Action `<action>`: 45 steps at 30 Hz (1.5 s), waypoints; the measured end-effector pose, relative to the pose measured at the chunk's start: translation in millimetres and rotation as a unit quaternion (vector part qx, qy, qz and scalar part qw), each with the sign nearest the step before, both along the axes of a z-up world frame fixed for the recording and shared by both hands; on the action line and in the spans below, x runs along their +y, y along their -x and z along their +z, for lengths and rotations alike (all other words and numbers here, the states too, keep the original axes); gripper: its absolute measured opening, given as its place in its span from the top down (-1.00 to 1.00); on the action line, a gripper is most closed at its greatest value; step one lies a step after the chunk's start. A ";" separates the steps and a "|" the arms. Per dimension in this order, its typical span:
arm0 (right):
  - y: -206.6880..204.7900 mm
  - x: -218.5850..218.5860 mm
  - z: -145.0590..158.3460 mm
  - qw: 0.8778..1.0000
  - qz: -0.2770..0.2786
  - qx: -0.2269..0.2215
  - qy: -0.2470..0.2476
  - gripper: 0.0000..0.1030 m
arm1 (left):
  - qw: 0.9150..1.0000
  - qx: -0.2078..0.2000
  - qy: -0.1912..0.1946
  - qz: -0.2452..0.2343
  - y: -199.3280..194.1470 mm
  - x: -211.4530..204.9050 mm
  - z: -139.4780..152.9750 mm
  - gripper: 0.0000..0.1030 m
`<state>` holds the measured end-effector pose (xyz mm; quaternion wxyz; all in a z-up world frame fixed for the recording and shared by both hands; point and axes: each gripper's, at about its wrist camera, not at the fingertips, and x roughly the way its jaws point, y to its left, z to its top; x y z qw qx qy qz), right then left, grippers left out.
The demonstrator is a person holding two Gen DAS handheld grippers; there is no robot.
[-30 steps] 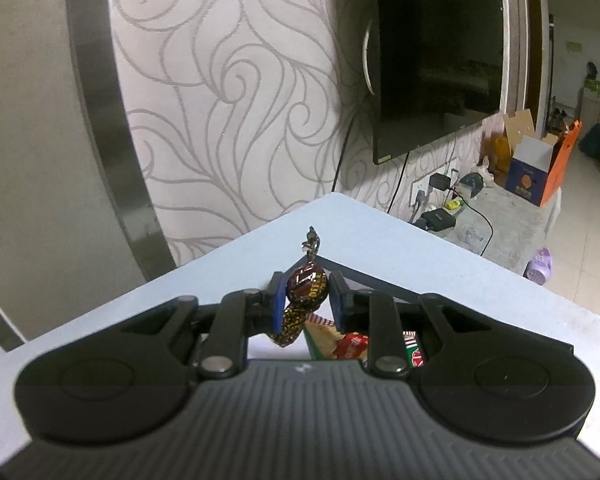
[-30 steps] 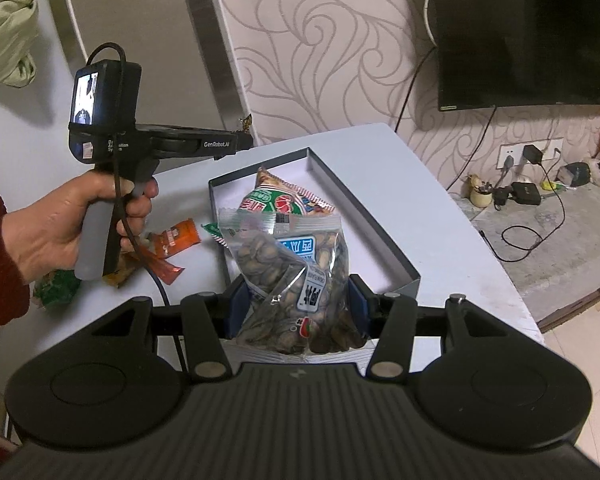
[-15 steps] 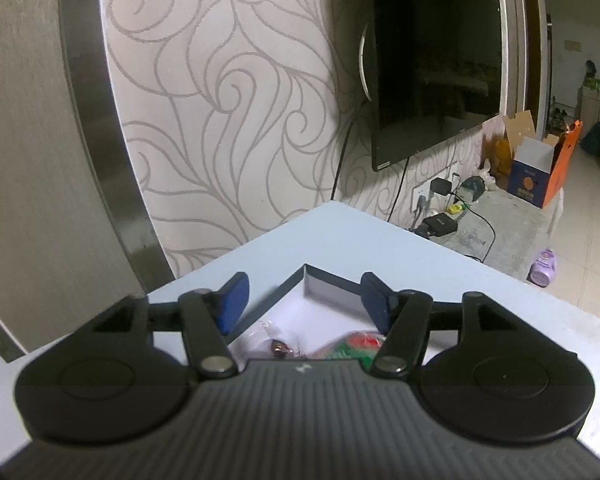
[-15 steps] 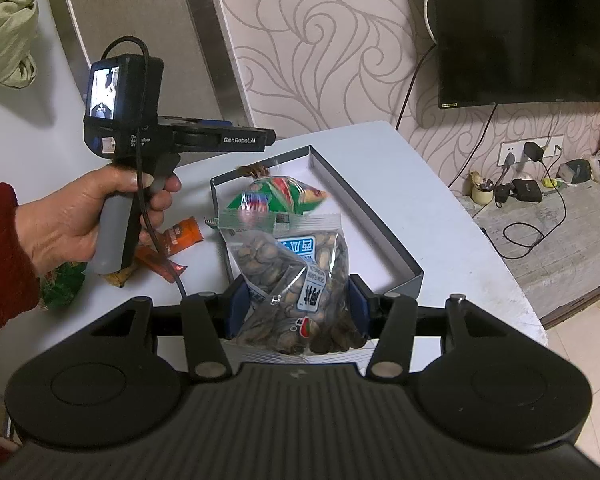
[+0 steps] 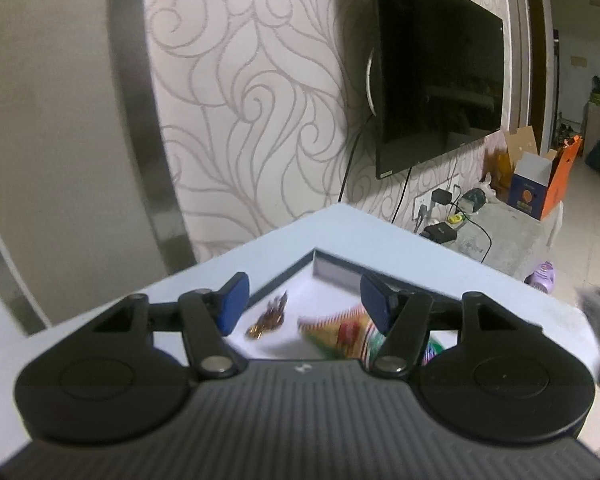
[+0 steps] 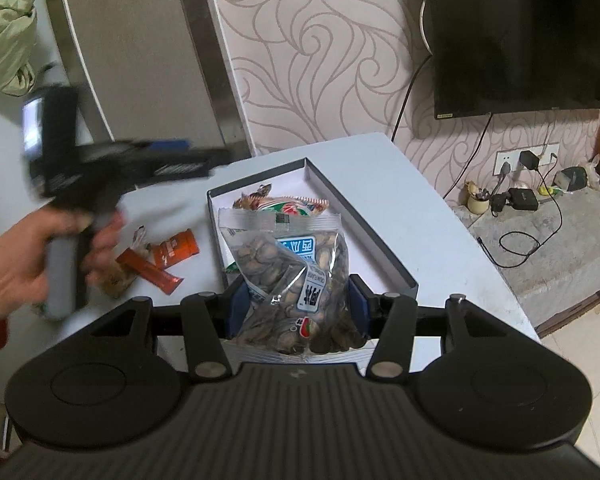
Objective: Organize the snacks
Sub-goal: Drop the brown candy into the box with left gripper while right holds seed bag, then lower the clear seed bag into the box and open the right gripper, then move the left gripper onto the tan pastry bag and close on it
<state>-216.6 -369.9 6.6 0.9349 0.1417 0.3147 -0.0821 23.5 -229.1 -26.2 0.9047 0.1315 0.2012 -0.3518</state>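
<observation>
The left gripper point(image 5: 300, 304) is seen with its blue pads spread apart and nothing caught between them. A small brown-wrapped candy point(image 5: 268, 316) is lying loose on the white floor of the grey box point(image 5: 332, 268), just beside a green and red snack packet point(image 5: 340, 328). The right gripper point(image 6: 296, 304) is clamped on a clear bag of seeds point(image 6: 292, 280), which is held over the near end of the same box.

Everything is set on a pale blue table point(image 6: 380, 176) pushed up to a swirl-patterned wall, with a dark TV point(image 6: 520, 36) mounted on it.

Only in the right wrist view are the orange snack sticks point(image 6: 160, 260) shown, lying on the table outside the box, next to the person's hand point(image 6: 24, 264) wrapped around the blurred left tool. An open cardboard box point(image 5: 540, 184) across the room is caught only by the left wrist view.
</observation>
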 end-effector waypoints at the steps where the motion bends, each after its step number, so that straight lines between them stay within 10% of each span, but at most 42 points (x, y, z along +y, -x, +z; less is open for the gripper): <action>1: -4.2 -1.1 -0.3 1.000 0.001 0.000 0.002 -0.11 | 1.000 0.003 0.003 0.004 6.4 8.4 1.1 -0.24; 20: -113.1 -18.1 -30.0 0.999 0.011 0.031 0.032 -0.30 | 0.992 0.023 0.015 0.122 77.5 140.0 0.2 -0.24; 45: -26.9 67.3 -24.0 0.994 0.103 0.023 -0.028 -0.31 | 0.988 0.034 -0.002 0.149 50.7 135.8 -60.2 -0.24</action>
